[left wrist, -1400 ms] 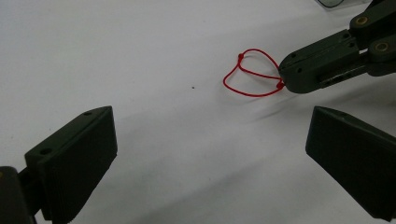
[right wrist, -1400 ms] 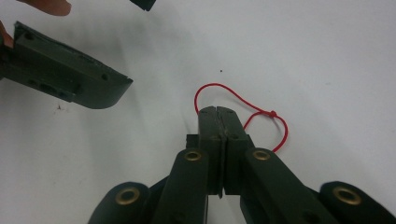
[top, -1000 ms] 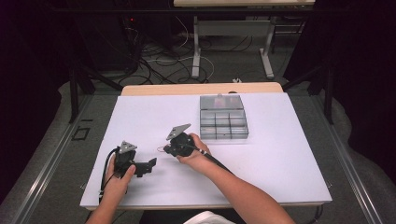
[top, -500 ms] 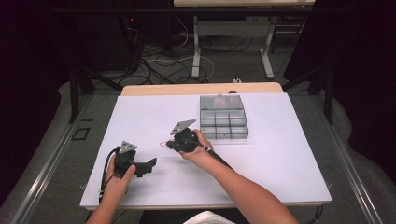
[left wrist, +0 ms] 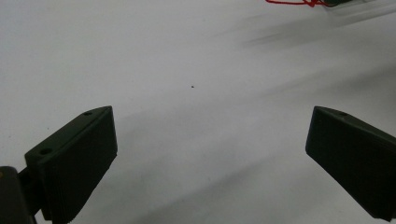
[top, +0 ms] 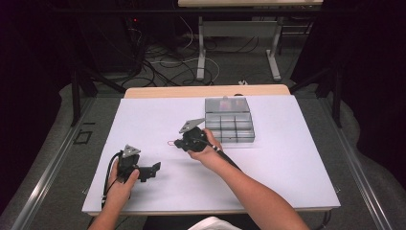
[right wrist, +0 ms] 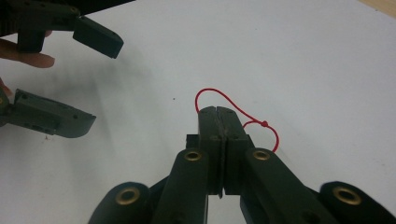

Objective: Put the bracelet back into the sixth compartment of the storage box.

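The right gripper (right wrist: 219,112) has its two jaws pressed together on a thin red string (right wrist: 254,122), one loop of which curls out past the jaw tips, with a small knot on the strand to one side. In the high view this gripper (top: 178,143) sits near the middle of the desk (top: 297,158), held by the right hand (top: 205,149), with the string (top: 171,142) showing as a short red line at its tip, low over the white surface.

The left gripper (left wrist: 210,140) has its two jaws spread wide apart with nothing between them, only bare white desk below. In the high view it (top: 154,168) lies toward the near left corner, held by the left hand (top: 120,178), well apart from the right gripper. From the right gripper view, its two parted jaws (right wrist: 86,79) appear at the upper left.

One clear compartment box (top: 229,120) stands just beside the right hand, toward the far edge of the desk. Its visible cells form a grid, and something pinkish lies in the far row; what it is cannot be told.
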`<action>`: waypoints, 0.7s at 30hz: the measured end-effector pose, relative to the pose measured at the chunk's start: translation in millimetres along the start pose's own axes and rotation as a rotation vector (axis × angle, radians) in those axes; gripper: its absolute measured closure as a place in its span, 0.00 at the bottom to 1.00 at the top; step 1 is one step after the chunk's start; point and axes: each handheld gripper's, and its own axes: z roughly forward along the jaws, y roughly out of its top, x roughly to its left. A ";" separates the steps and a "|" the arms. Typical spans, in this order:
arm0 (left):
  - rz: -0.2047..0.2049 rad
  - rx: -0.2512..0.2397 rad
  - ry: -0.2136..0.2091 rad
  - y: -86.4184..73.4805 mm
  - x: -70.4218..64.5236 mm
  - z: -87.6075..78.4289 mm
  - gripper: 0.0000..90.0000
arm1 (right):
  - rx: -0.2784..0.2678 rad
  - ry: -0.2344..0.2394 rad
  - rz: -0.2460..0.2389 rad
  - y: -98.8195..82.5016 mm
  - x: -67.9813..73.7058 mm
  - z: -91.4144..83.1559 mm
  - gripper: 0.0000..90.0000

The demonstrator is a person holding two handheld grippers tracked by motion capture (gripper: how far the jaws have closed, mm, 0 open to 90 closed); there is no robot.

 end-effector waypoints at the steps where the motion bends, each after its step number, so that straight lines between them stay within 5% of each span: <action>1: 0.000 0.001 0.000 0.0 0.0 -0.1 0.03 | -0.015 -0.006 0.011 0.1 -1.3 -0.7 1.00; 21: -0.002 0.000 0.000 0.0 0.1 -0.1 0.03 | -0.054 -0.063 0.072 6.3 -27.9 -25.7 1.00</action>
